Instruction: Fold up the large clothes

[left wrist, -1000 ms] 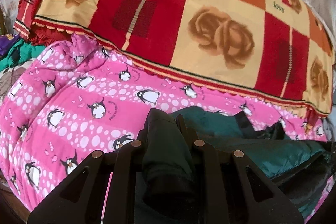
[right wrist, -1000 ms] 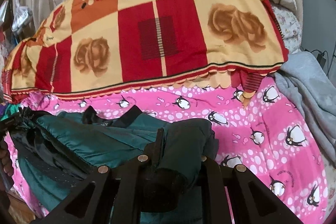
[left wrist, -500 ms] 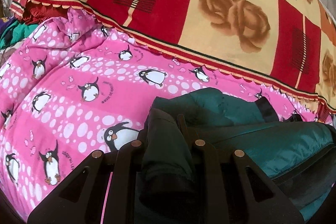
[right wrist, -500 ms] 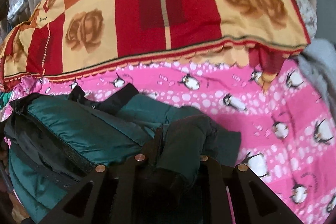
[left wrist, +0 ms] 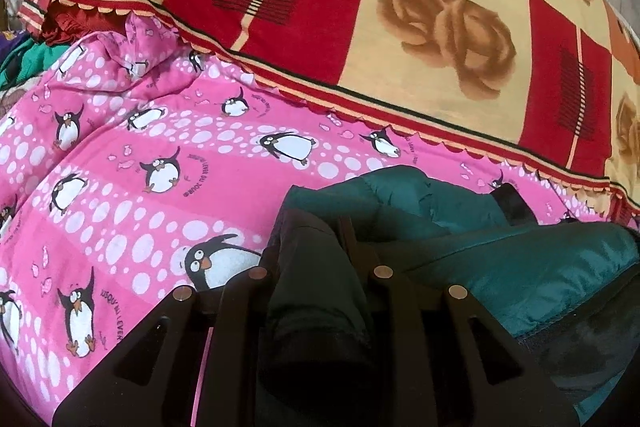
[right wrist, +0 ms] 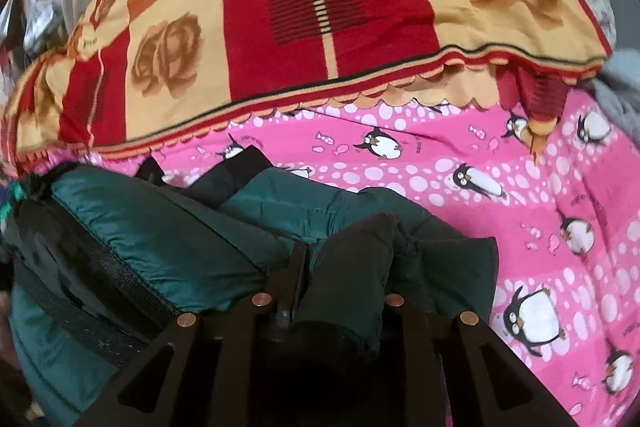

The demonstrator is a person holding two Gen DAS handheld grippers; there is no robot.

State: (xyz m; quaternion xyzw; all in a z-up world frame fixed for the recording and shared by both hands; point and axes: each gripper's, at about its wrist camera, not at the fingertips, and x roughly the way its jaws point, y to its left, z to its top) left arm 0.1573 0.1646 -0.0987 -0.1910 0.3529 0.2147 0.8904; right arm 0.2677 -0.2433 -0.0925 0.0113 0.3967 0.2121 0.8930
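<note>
Folding under way, not finished: dark green padded jacket (left wrist: 520, 267) lies bunched on pink penguin bedsheet (left wrist: 120, 195), one layer doubled over another, edges uneven; flattening and further folds likely left. Left tongs (left wrist: 316, 259) pinching dark fold of jacket at its left end, at near edge of view. Right tongs (right wrist: 344, 267) with jacket's right end between them, jaws just easing apart, cloth not yet dropped. Red-and-cream rose blanket (right wrist: 320, 7) heaped on far side of bed.

The red-and-yellow blanket (left wrist: 420, 39) reads "love"; the pink penguin sheet (left wrist: 132, 187) reads "JUSQU'AU LEVER".
</note>
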